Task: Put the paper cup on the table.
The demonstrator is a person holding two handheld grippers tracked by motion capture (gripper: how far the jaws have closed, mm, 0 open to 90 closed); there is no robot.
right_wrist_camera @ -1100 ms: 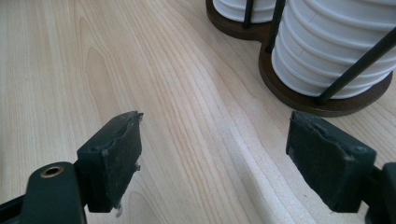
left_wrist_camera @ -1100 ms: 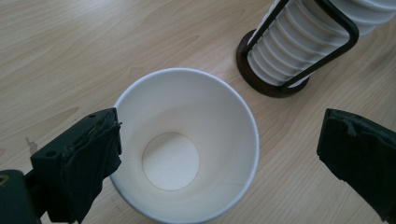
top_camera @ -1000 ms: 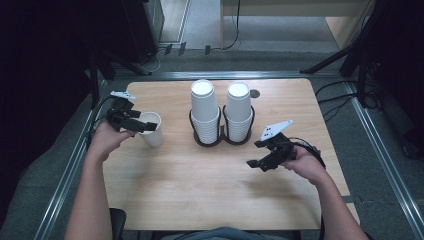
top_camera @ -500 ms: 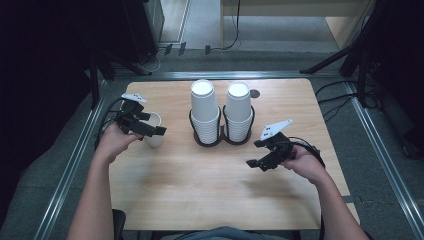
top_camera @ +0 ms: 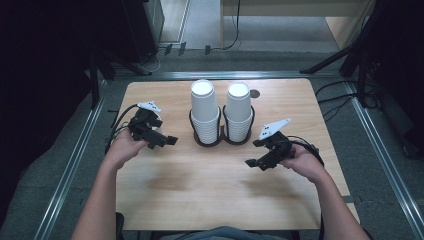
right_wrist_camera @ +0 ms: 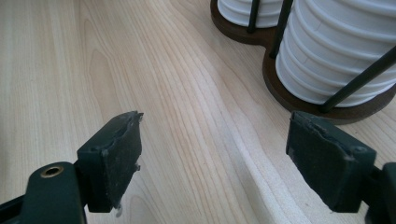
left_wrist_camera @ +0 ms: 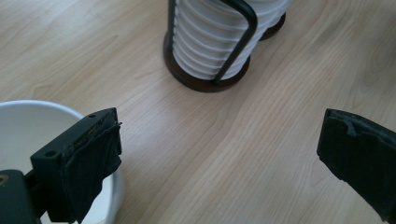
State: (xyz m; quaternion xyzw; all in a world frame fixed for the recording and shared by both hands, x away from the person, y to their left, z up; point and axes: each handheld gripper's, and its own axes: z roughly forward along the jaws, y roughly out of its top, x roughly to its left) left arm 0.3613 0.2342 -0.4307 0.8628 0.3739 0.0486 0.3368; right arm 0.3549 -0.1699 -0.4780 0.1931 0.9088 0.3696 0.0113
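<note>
Both grippers gape open: left gripper [top_camera: 167, 141] beside a lone cup [left_wrist_camera: 28, 126], maybe brushing its rim; right gripper [top_camera: 254, 163] over bare table [top_camera: 210, 195].

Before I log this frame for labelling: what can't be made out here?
- Single white cup: left gripper view, cut off by the left and bottom edges, part hidden behind the left hand-held gripper; in the high view that gripper covers it.
- Cup count in the two stacks: rims too small in the high view, tops cut off in both gripper views.
</note>
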